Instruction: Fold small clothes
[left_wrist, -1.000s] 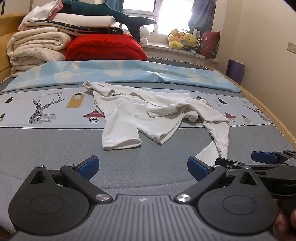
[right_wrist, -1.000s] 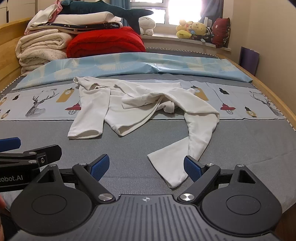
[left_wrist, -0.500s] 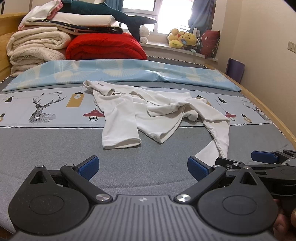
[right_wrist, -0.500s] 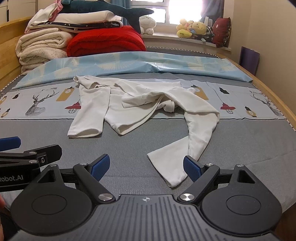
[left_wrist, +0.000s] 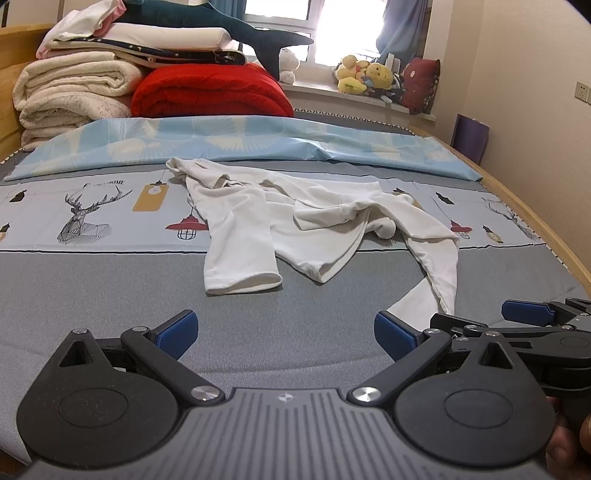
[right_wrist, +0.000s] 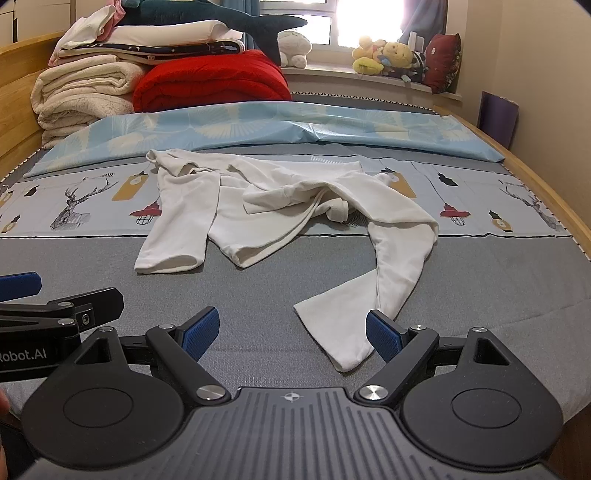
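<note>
A small white long-sleeved garment (left_wrist: 303, 225) lies crumpled on the bed, one sleeve toward me at the left, the other trailing to the near right. It also shows in the right wrist view (right_wrist: 258, 218). My left gripper (left_wrist: 284, 334) is open and empty, low over the grey sheet, short of the left sleeve cuff (left_wrist: 242, 282). My right gripper (right_wrist: 291, 336) is open and empty; the right sleeve's cuff (right_wrist: 340, 332) lies between its fingers, nearer the right fingertip (right_wrist: 382, 334). The right gripper also shows in the left wrist view (left_wrist: 532, 317).
Folded blankets (left_wrist: 74, 96), a red quilt (left_wrist: 210, 92) and a plush shark (left_wrist: 236, 22) are stacked at the bed's far end. A light blue cover (left_wrist: 258, 142) lies across behind the garment. The wooden bed edge (left_wrist: 546, 229) runs along the right; stuffed toys (left_wrist: 365, 75) sit on the windowsill.
Both grippers have crept slightly forward toward the garment. The garment has not moved.
</note>
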